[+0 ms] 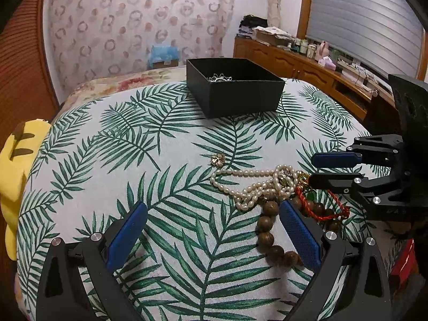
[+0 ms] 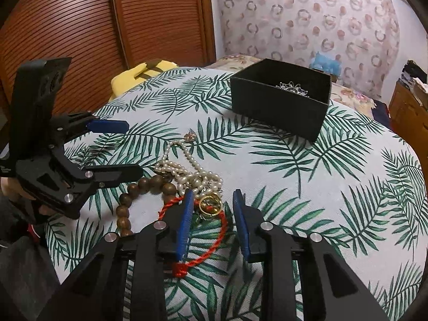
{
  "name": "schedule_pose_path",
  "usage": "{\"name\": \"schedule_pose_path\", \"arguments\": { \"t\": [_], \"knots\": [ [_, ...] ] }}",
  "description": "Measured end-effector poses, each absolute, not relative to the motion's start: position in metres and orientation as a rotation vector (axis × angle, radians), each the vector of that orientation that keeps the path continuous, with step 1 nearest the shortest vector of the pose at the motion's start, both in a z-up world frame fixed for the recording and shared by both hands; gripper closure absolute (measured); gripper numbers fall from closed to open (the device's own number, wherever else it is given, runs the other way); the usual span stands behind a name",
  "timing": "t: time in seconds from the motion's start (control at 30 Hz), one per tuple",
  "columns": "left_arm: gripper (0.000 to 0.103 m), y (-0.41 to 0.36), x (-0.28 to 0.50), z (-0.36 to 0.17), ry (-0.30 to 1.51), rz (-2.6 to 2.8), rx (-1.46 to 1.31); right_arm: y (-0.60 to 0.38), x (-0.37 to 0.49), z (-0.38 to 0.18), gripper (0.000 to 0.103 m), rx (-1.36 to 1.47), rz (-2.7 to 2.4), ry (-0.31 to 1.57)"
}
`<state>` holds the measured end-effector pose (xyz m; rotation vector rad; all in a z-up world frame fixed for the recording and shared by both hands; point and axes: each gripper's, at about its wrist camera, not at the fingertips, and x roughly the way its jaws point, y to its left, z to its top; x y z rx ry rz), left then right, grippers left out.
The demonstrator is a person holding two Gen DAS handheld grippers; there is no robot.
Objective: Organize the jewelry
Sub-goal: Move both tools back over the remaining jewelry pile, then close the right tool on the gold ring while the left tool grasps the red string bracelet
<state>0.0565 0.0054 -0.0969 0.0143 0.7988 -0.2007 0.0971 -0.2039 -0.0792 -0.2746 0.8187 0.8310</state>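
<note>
Left wrist view: the left gripper (image 1: 212, 219) has its fingers spread wide and empty, hanging over the leaf-print table (image 1: 160, 187). The jewelry sits in one tangled heap: pearl necklace (image 1: 254, 184), wooden bead bracelet (image 1: 270, 230), red cord bracelet (image 1: 323, 206), plus a small gold flower piece (image 1: 217, 159) just beside the pearls. The black box (image 1: 235, 88) sits well apart at the far side, something silvery already inside.

Right wrist view: the right gripper (image 2: 213, 200) is open fairly narrow, fingers straddling a gold ring (image 2: 210, 204) that lies on the red cord (looks threaded, can't tell). All light, floppy, snaggy stuff; I'd pinch the cord near the ring, since the ring itself looks slippery
</note>
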Motion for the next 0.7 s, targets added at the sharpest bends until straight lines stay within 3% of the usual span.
{"name": "schedule_pose_path", "arguments": {
  "t": [0.33, 0.4, 0.7],
  "knots": [
    [0.008, 0.004, 0.055, -0.098, 0.802, -0.209, 0.017, -0.201, 0.108, -0.087, 0.075, -0.254, 0.809, 0.876],
    [0.008, 0.004, 0.055, -0.098, 0.801, -0.209, 0.018, -0.202, 0.109, -0.087, 0.081, -0.248, 0.821, 0.879],
    [0.008, 0.001, 0.055, -0.099, 0.805, -0.219, 0.023, -0.212, 0.109, -0.078, 0.081, -0.252, 0.790, 0.834]
  ]
}}
